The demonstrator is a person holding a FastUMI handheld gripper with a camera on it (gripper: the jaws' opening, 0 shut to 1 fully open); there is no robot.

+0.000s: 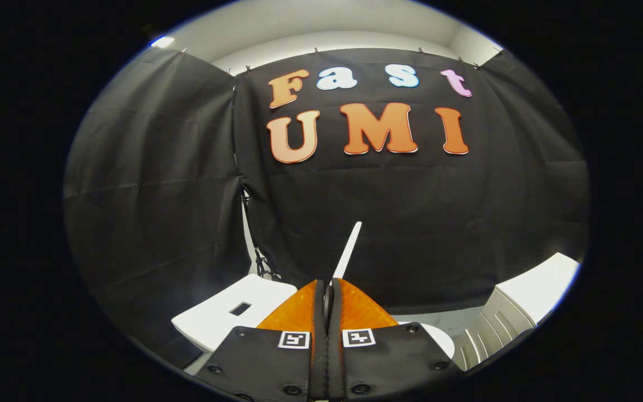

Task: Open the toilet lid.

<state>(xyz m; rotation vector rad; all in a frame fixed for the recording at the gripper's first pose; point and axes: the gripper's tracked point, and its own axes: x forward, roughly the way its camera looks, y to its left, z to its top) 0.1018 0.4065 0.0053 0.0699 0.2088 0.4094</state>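
Here, your gripper (330, 290) has its two fingers drawn together with almost no gap, and a thin white slab seen edge-on comes out from between the tips: the toilet lid (349, 250). Both fingers look pressed against its faces, so the claw is narrow and holding the lid by its edge.

Lid orientation: you see it as a slim strip, its long axis running up and away from the fingertips, leaning slightly to the right. The near end sits between the fingers; the far end stands free against the black cloth wall (159, 184). It reads as raised close to upright rather than lying flat.

Around the fingers:
- One white boxy unit (226, 315) just left of the fingers, with a flat top bearing a small dark rectangular slot. You cannot tell what it is.
- One white ribbed piece (514, 315) to the right, well apart from the lid, with parallel grooves down its side.
- A small curved patch of white surface (441, 338) just right of the gripper body, partly hidden; possibly part of the toilet, but not clear.

Containers: the bowl interior is hidden behind the gripper, so contents cannot be told.

Count: one lid, one gripper, two fingers, two white side units.
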